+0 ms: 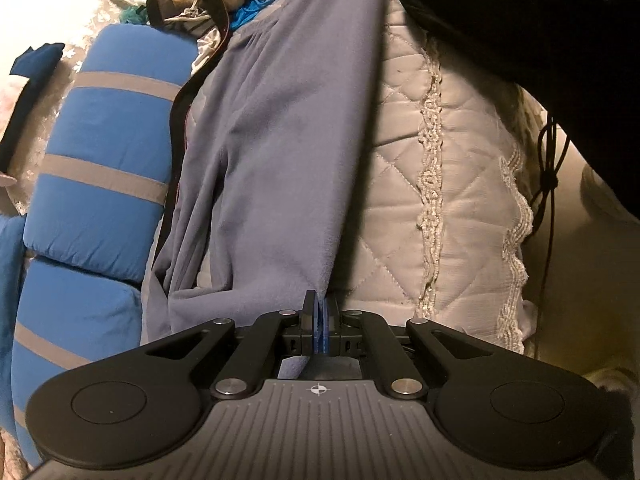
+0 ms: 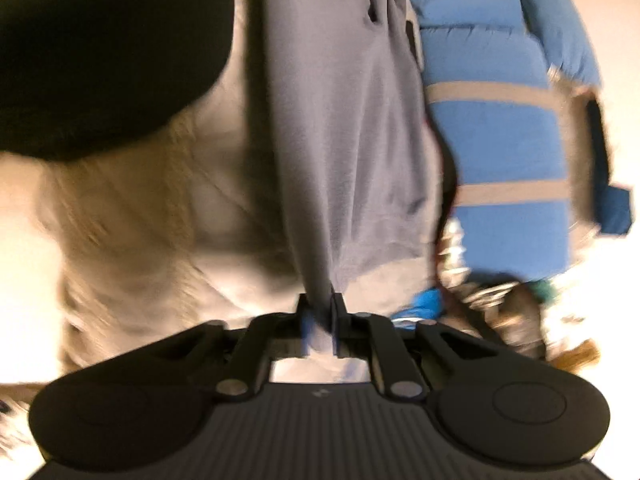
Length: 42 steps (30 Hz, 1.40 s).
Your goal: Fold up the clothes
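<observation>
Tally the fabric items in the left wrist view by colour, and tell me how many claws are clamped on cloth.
Grey-blue garment: 1
Blue pillows with grey stripes: 2
White quilted cover: 1
Total fabric items: 4
Claws clamped on the garment: 2, the left claw and the right claw.
</observation>
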Motion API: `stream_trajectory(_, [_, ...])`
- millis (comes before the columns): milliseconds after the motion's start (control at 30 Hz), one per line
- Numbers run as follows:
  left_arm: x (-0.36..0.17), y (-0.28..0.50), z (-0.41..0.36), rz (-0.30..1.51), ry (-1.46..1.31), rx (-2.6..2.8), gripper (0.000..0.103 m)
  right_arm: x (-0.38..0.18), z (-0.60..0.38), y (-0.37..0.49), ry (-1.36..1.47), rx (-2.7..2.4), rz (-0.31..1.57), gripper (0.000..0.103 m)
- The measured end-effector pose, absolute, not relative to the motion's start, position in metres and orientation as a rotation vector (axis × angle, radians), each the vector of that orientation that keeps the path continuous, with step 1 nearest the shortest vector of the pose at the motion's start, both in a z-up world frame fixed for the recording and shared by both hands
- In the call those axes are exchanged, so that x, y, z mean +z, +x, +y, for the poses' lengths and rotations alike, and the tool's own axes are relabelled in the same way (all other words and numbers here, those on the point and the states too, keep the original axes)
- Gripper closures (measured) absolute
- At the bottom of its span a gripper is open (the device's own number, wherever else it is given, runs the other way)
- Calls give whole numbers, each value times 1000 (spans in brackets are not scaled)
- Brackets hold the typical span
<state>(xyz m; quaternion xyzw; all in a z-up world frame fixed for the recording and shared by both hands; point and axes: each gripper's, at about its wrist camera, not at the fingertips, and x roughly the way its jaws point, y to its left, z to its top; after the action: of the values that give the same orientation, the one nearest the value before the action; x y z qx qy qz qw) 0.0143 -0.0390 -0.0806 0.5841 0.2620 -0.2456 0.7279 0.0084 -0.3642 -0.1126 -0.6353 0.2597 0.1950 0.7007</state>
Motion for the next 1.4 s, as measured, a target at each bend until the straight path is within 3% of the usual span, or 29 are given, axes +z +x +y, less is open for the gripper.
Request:
stream_trajectory(67, [-80,15,-39,570,1285,-538,101,-100,-369,25,-1219,427,612,54])
stream_trajectory(300, [-83,20,-42,601,1278,-551,95,-54,-388,84,-512,375,683,32])
stream_trajectory(367, [-85,22,-43,613,1277,-547,73,-41,-394,101,-309,355,693,33])
stream_trajectory(467, [-80,19,-40,586,1259,-555,57,-42,-397,131,-140,278,705,34])
stream_trajectory(533, [-74,17,-38,574,1222,-569,54,-52,-400,156,-72,225,728,35])
stream_trajectory(667, [-64,14,-35,537,1154,-580,53,-69,-409,187,49,170,773,45])
stream_trajectory(700, [-63,14,-35,526,1149,-576,53,-73,-411,192,73,160,781,52])
stream_trajectory(767, [-62,13,-37,507,1149,-560,53,-76,-415,195,102,160,773,82])
stream_trajectory(867, [-60,15,-40,487,1153,-540,53,-76,-419,196,121,163,762,95])
stream_trajectory(1400, [-60,17,-45,491,1140,-531,53,-72,-443,197,120,96,755,98])
